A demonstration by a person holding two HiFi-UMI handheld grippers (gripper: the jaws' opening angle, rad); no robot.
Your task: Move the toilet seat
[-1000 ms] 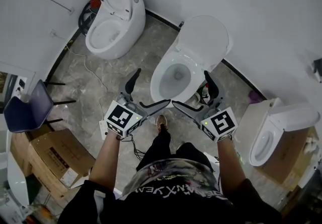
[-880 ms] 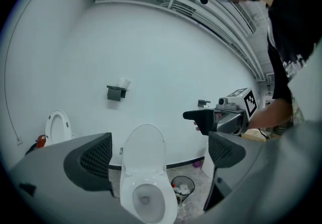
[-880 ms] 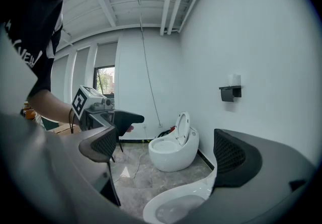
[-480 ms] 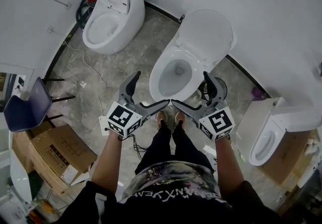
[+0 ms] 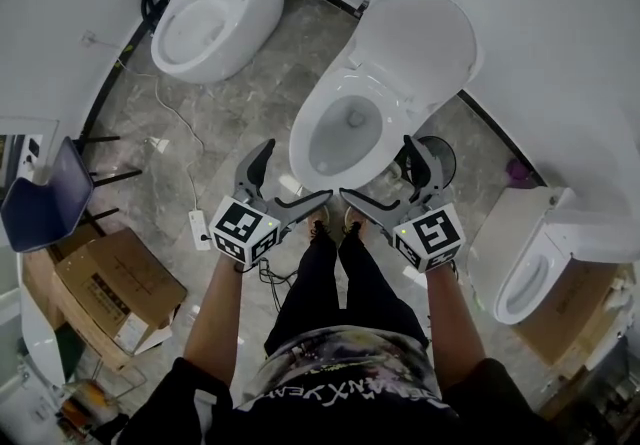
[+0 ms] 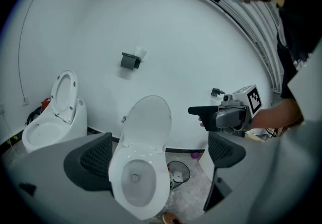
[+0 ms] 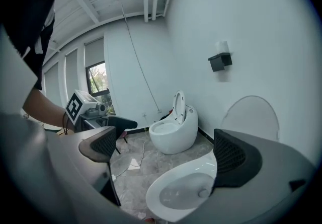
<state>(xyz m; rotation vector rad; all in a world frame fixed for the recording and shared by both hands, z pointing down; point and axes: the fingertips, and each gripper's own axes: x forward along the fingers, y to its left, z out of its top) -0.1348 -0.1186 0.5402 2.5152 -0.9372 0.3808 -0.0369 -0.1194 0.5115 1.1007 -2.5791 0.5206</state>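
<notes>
The left gripper (image 5: 290, 176) is held with its jaws spread wide and nothing between them; in the left gripper view its black ribbed pads (image 6: 90, 160) frame the bowl ahead without touching it. The right gripper (image 5: 380, 173) is likewise wide open and empty, close beside the left, their inner jaws nearly meeting above the person's shoes (image 5: 330, 223). Just ahead of both stands a white oval ceramic toilet (image 5: 335, 138), one of three toilets in the room. Its white plastic toilet seat (image 5: 415, 38) is raised and leans back against the white wall, apparently ring and lid together, though the views do not separate the two. The bowl is open and shows only the drain at its bottom. Just beside it, on the person's right, sits one round dark waste bin (image 6: 179, 164) with pale crumpled paper inside. Further left along the wall is a white egg-shaped toilet (image 5: 250, 8), its seat also up and its bowl bare. Well to the right is a third white toilet (image 5: 535, 253) with an open bowl. At the near left lie one closed brown cardboard box (image 5: 115, 293), its contents hidden, one dark blue chair (image 5: 45, 203) and one white power strip (image 5: 198, 230) on the grey stone floor.
</notes>
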